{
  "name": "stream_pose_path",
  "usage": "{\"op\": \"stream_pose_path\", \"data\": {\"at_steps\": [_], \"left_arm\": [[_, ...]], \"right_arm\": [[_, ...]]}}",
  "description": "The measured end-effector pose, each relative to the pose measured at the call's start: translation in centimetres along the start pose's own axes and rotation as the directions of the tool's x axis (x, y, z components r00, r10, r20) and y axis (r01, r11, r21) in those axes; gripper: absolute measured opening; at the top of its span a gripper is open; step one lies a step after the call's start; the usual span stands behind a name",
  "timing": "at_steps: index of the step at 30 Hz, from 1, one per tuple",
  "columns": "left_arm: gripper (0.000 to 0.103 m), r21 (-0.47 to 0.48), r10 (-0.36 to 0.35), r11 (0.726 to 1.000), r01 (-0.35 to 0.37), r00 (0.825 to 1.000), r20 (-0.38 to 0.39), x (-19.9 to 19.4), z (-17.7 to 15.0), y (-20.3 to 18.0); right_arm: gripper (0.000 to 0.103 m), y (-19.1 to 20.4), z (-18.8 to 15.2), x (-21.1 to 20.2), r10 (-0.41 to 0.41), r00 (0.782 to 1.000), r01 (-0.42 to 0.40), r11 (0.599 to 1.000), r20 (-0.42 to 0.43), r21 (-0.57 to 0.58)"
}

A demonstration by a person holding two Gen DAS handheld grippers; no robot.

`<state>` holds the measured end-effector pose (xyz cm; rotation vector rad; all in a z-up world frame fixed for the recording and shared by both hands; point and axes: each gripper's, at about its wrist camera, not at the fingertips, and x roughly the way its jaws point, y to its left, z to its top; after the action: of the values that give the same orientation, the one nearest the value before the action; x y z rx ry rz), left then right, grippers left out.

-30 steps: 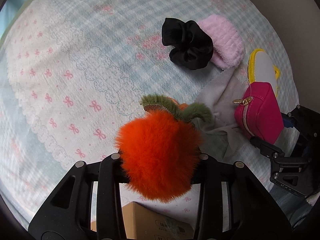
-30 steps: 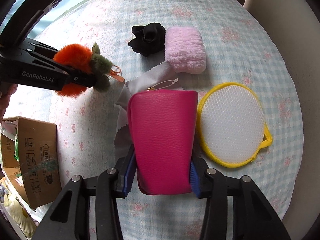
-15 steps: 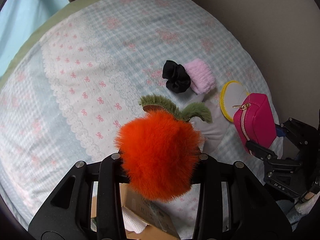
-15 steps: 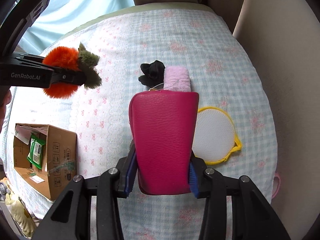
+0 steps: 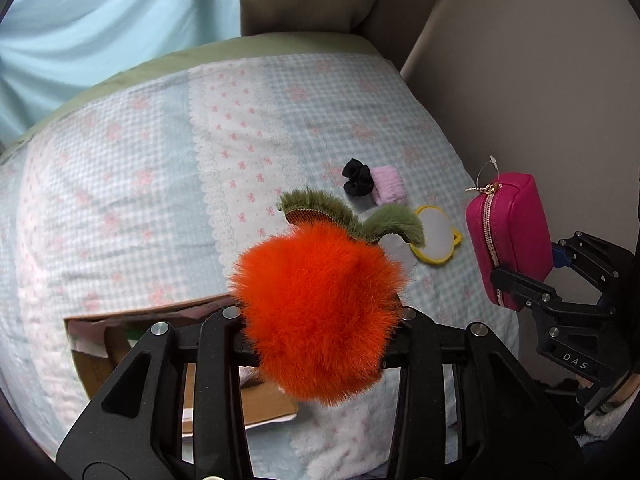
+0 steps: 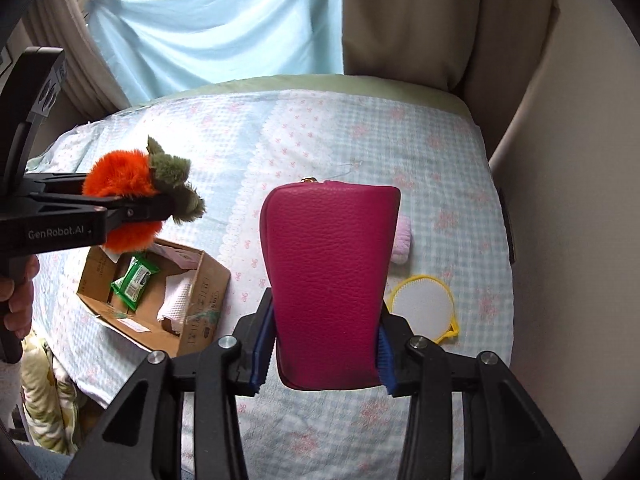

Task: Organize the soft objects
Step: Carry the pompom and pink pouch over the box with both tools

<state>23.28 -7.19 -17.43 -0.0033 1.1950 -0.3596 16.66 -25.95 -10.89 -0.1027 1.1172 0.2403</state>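
The left gripper (image 5: 320, 316) was clenched on the orange furry pouch (image 5: 320, 312), and the right gripper (image 6: 324, 352) was clamped on the pink zip pouch (image 6: 330, 280), its blue pads pressing both flanks. Over the last second both tools had risen well clear of the bedspread (image 5: 140, 200): the items left on it had shrunk toward the middle right of the left view, and the curtain (image 6: 224, 28) had come into the top of both frames. The right jaws' hold on the pouch looked unchanged. That lift suggests both picks were secure and the carry toward the cardboard box (image 6: 160, 300) was the step in hand; the box sat at the lower left of the right view, already holding a green packet (image 6: 134, 280) and some white cloth. The orange pouch showed long fluffy pile, green leaf-like tufts and a zip edge at its top, and should squash easily. The pink one looked like grained leather, with a gold zip (image 5: 494, 232). Still on the bedspread lay a black scrunchie (image 5: 357, 182) touching a pale pink fluffy item (image 5: 388, 185), with a yellow-rimmed mesh pad (image 5: 436, 240) near them.
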Motion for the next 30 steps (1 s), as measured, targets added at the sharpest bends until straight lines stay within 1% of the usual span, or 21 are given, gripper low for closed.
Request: {"op": "stream_pose_path", "data": {"at_steps": [3,7,10,14,19,20,23,26,28,30], "left_arm": [[0.033,-0.081,0.03,0.996,-0.027,0.999,0.032,-2.5,-2.2,1.8],[0.033,-0.183,0.087,0.98,-0.078,0.995,0.044,-5.0,-5.2,5.0],[0.033,-0.235,0.121,0.966,-0.106,0.991,0.051,-6.7,-7.4,7.6],[0.033,-0.278,0.151,0.952,-0.131,0.987,0.05,-8.3,-10.4,11.4],[0.033,-0.263,0.183,0.95,-0.167,0.982,0.039,-9.4,-13.1,15.8],[0.033,-0.26,0.18,0.951,-0.165,0.983,0.034,-9.3,-13.5,16.8],[0.033,-0.252,0.141,0.959,-0.131,0.99,0.021,-8.7,-14.3,19.3],[0.033,-0.204,0.117,0.972,-0.115,0.993,0.0,-7.6,-14.7,21.4],[0.033,-0.173,0.087,0.981,-0.09,0.996,-0.022,-6.8,-14.8,22.6],[0.033,-0.13,0.077,0.988,-0.083,0.996,-0.048,-5.6,-14.6,23.6]], "right_arm": [[0.039,2.6,0.5,-1.2,0.047,0.999,-0.046,0.998,0.018,-0.048],[0.039,6.9,0.7,-1.5,0.103,0.994,-0.099,0.989,0.026,-0.105],[0.039,9.8,0.7,-1.5,0.152,0.988,-0.148,0.982,0.021,-0.114],[0.039,13.2,0.7,-1.3,0.178,0.984,-0.175,0.98,0.017,-0.097],[0.039,16.8,0.4,-0.6,0.178,0.984,-0.178,0.984,0.016,-0.023],[0.039,17.5,0.3,-0.5,0.173,0.985,-0.173,0.985,0.016,-0.003],[0.039,19.4,0.1,0.2,0.165,0.986,-0.166,0.984,0.013,0.071],[0.039,21.2,-0.2,1.8,0.141,0.99,-0.138,0.981,-0.012,0.137],[0.039,22.0,-0.6,3.0,0.15,0.988,-0.141,0.969,-0.031,0.203],[0.039,22.8,-1.0,4.3,0.162,0.985,-0.144,0.954,-0.05,0.261]]}}
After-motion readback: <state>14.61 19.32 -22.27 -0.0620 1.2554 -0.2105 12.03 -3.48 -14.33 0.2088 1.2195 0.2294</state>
